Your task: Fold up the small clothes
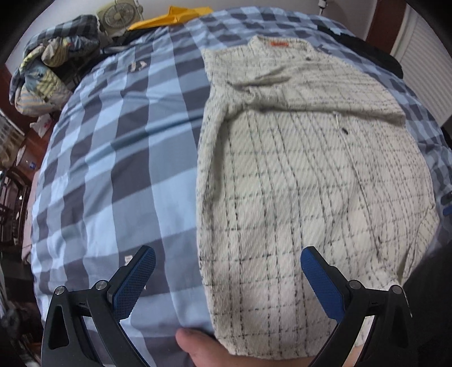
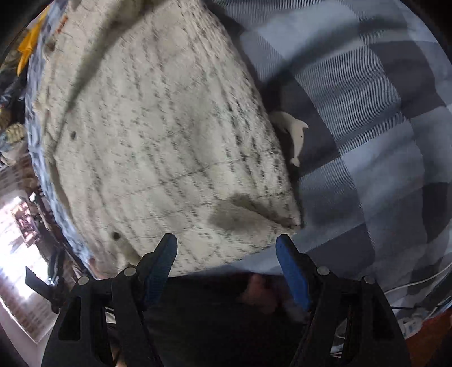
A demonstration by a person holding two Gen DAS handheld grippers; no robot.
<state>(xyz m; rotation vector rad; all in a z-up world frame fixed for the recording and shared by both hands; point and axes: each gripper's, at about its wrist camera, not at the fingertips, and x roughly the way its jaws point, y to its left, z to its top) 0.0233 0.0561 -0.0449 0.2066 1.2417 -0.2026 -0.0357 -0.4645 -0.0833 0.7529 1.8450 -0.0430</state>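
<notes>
From the left wrist camera, a cream woven jacket with a thin dark grid pattern [image 1: 296, 175] lies flat on a bed covered by a blue and grey checked quilt [image 1: 113, 158]. Its orange neck label [image 1: 279, 44] sits at the jacket's far end, and one sleeve is folded across the chest below the collar. The left gripper [image 1: 227, 279] hovers over the jacket's near hem, its blue-padded fingers [image 1: 135, 282] spread wide apart and holding nothing; one is over the quilt just beside the jacket's left edge, the other over the fabric. A yellow cloth [image 1: 175, 15] and a bundle of rumpled bedding [image 1: 53, 59] lie well beyond the jacket, at the bed's far side.

From the right wrist camera, the jacket [image 2: 158, 135] fills the upper left, blurred. The right gripper [image 2: 226, 268] is near the jacket's nearest corner, fingers [image 2: 291, 271] parted and empty. A small white dolphin figure [image 2: 293, 132] lies on the quilt [image 2: 367, 118], just beside the jacket's right edge.
</notes>
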